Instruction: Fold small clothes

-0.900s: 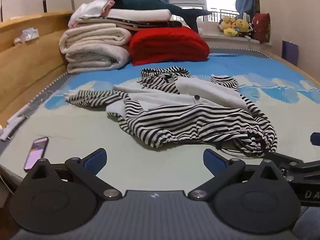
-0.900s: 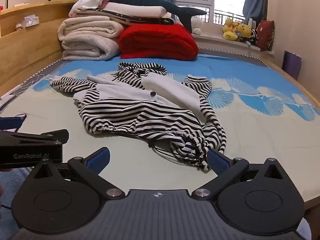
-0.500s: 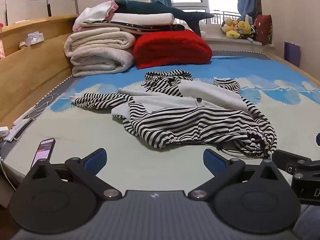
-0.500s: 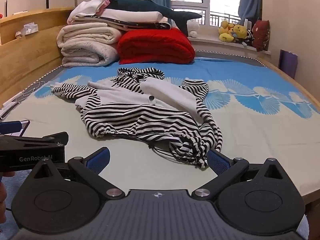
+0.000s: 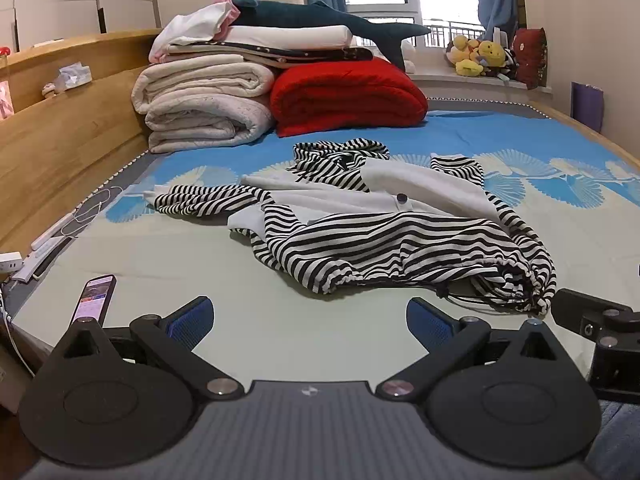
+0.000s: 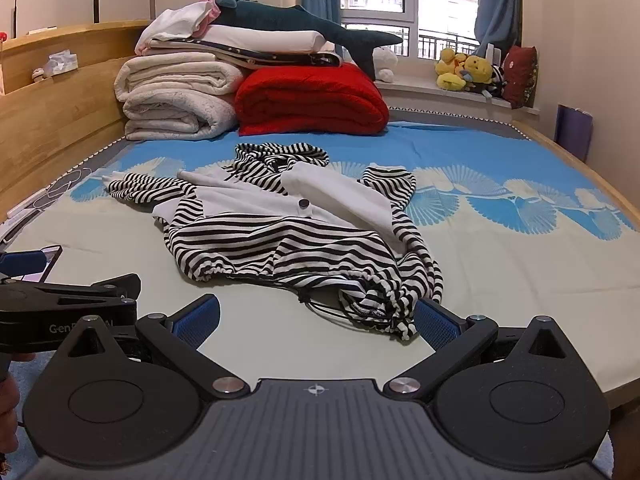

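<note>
Bare sheet [image 5: 280, 320] before crumpled garment [image 5: 400, 240]

Daylight enters through the window [image 6: 408, 12] far ahead of the jaws — its panes are blown out to near white. The bed [image 5: 200, 280] is evenly lit, with soft shadows. Both views are sharp centrally; fisheye bending curves the edges, corners dark.

Soft striped cloth garment [image 5: 400, 240]
</note>
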A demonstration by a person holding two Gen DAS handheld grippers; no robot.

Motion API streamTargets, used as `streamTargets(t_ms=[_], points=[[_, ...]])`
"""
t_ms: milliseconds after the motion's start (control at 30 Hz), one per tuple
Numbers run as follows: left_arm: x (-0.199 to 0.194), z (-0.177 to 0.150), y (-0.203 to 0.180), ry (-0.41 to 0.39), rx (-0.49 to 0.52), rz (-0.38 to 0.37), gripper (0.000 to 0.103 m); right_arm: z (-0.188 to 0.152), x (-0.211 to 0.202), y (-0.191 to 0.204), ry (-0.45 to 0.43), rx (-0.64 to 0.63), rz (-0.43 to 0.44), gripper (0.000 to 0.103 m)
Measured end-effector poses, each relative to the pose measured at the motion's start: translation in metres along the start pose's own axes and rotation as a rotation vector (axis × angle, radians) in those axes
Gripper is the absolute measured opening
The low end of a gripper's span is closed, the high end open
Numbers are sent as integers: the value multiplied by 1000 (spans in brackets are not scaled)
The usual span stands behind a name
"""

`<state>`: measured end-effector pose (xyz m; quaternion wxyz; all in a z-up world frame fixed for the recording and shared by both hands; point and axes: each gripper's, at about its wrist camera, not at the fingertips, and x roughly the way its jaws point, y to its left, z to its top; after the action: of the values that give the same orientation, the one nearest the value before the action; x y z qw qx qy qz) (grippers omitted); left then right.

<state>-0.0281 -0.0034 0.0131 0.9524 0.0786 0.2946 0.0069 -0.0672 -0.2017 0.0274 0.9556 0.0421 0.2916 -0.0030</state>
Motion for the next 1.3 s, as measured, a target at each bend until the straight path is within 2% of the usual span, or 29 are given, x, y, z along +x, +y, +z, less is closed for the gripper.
streamTargets(t_ms=[1300], points=[[-1,0,-2,4,23,13,103,-2,-1,6,10,-17,14,102]])
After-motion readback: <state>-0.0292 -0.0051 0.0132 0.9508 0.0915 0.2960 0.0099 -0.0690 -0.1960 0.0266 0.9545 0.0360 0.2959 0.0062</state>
